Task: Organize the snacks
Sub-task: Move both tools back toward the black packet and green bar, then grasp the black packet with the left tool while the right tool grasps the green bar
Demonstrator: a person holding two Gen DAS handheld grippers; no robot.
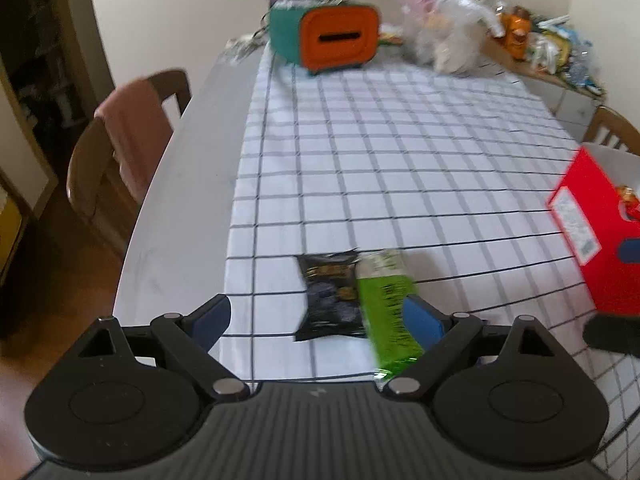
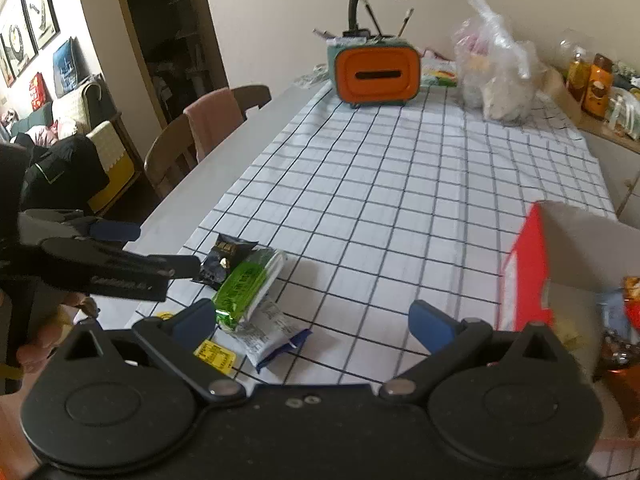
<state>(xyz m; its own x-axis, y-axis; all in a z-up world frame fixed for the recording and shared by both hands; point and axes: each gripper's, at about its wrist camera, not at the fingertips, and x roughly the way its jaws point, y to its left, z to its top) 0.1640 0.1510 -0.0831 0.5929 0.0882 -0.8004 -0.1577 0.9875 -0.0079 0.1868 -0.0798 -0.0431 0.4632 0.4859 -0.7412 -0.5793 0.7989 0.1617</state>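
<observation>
Checked cloth (image 1: 400, 152) covers your worktop; both grippers' jaws gape empty (green packet (image 1: 386, 304) and black packet (image 1: 330, 296) lie below).

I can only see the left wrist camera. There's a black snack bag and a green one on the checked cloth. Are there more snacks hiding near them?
Observer: Yes. The right wrist view shows a silvery packet with a blue edge against the green packet, on its near side.
Operator: Ooh! Anything else?
Observer: A small yellow-labelled thing lies beside the silvery packet; what it is I cannot tell.
Operator: Where's my gripper from over there?
Observer: The left gripper is open, one fingertip close to the black packet. Whether it touches is unclear.
</observation>
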